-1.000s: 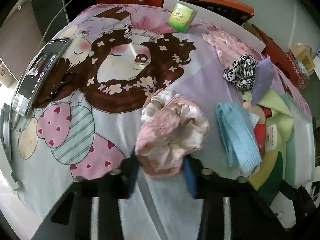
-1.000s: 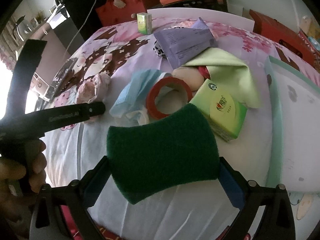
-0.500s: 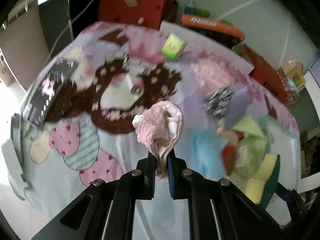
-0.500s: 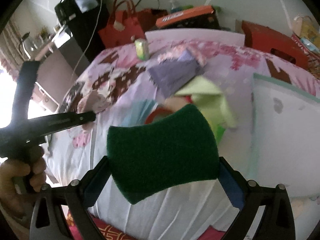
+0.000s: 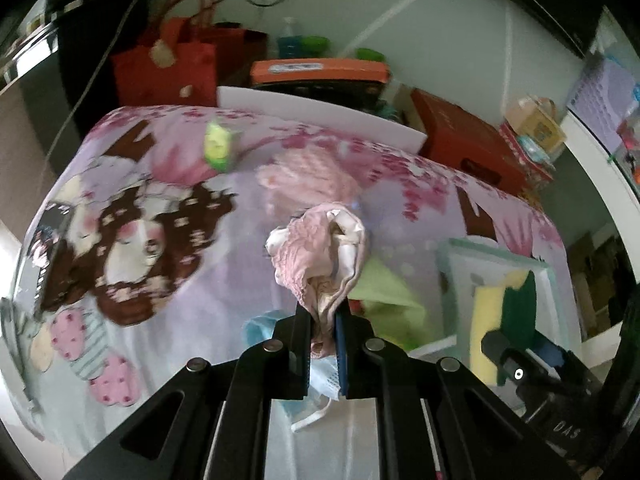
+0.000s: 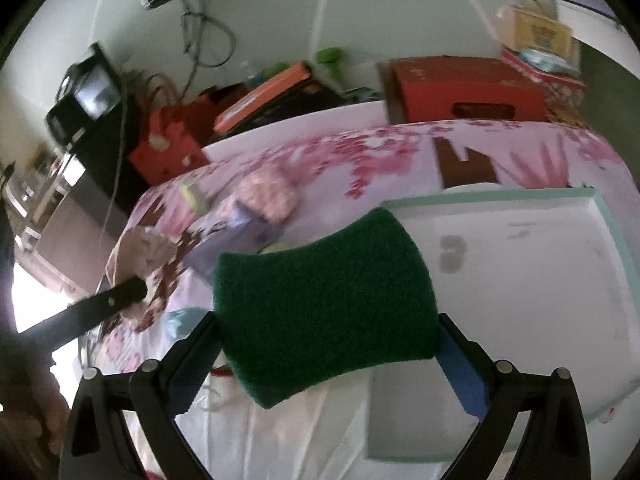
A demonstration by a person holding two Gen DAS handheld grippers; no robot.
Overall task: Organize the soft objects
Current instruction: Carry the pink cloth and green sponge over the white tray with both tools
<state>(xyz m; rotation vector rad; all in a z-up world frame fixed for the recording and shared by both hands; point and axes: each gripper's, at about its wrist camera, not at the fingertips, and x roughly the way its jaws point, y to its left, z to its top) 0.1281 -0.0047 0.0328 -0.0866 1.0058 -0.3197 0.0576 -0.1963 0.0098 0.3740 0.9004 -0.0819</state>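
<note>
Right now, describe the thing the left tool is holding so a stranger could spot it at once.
Find the table under the cartoon-girl sheet. Above its middle, the left tool is shut on a pink scrunchie with cream folds. Ruffled and bunched, it is unlike the flat blue face mask below it.

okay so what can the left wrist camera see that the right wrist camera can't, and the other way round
Only the left wrist view shows the sponge's yellow side, the blue face mask under the left gripper, and the light green cloth.

Only the right wrist view shows the whole white tray and the sponge's full green face between the right gripper's fingers.

Both show the pink scrunchie pinched by the left gripper, the sponge, the tray and the cartoon bedsheet.
</note>
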